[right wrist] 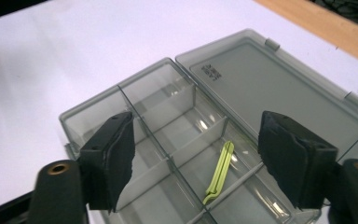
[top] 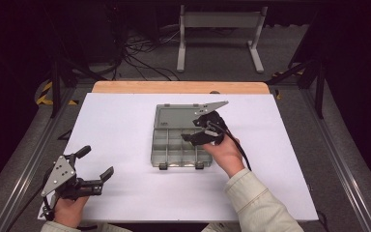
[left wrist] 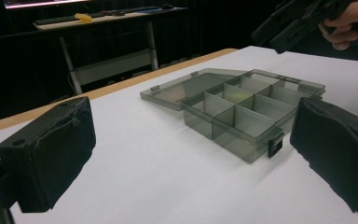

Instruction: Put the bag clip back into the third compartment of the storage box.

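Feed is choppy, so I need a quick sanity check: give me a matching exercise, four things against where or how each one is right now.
1. organizer box
2. box lid
3. yellow-green clip
4. left gripper

a. jaws open over bare white table, away from the box
b. lying in one compartment
c. folded back flat on the table
d. open near the table's middle, under the right gripper

Pairs: 1-d, 2-c, 3-b, 4-a

A big white table top (top: 125,125) has a strip of light brown wood (top: 178,87) along its far edge. Past that, a white metal stand with two legs (top: 220,34) sits on the grey floor (top: 222,67). Black cables (top: 140,53) lie tangled there. The room behind is very dark.
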Motion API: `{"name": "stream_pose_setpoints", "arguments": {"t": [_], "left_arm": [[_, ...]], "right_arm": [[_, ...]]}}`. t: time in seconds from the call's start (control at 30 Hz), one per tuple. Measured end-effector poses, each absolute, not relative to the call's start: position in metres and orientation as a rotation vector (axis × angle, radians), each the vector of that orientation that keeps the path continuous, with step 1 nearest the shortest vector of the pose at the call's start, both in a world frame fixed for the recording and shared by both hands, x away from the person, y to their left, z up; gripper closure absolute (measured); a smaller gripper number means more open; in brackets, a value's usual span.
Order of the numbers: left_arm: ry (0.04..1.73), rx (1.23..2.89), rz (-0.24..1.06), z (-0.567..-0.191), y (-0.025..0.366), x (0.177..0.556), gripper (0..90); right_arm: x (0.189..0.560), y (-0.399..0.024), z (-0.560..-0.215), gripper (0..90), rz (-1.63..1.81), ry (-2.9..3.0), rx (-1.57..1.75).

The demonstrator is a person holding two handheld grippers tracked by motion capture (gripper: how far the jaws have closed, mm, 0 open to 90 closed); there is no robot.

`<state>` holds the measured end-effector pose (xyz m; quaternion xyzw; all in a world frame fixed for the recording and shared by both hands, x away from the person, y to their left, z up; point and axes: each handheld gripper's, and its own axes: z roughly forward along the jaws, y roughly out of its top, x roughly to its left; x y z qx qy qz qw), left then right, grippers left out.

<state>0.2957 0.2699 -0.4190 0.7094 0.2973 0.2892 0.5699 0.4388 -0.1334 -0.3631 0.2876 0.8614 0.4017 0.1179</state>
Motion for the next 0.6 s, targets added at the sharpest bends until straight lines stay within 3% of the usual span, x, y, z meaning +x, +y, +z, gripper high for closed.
{"name": "stream_pose_setpoints", "arguments": {"t": [0.37,0.6], "left_arm": [[0.699,1.658,0.679,-0.419,0.270,0.296,0.8],[0.697,1.657,0.678,-0.419,0.270,0.295,0.8]], "right_arm": [[0.417,-0.138,-0.343,23.0,1.209,2.509,0.776],[0.403,-0.144,-0.334,10.5,1.182,2.479,0.754]]}}
